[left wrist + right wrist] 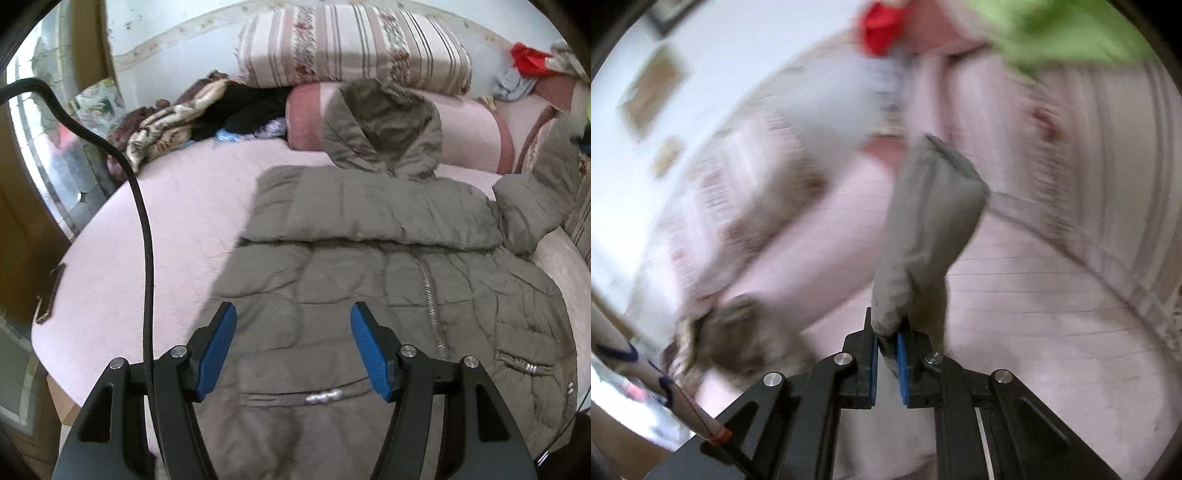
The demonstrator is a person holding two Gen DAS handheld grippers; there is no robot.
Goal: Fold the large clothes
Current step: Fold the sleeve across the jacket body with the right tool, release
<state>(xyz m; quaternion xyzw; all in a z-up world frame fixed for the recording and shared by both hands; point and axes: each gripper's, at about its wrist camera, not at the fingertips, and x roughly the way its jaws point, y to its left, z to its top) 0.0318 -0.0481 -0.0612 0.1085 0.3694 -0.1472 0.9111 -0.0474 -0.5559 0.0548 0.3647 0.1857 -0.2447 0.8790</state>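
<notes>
An olive-grey padded jacket lies front-up on the pink bed, hood toward the pillows. One sleeve is folded across its chest. My left gripper is open above the jacket's lower left part, holding nothing. The other sleeve is lifted at the right. My right gripper is shut on that sleeve's cuff, which stands up above the bed; the right wrist view is blurred.
Striped and pink bolsters and a heap of clothes lie at the bed's head. A red cloth sits at the far right. A black cable hangs across the left. The bed's edge drops off left.
</notes>
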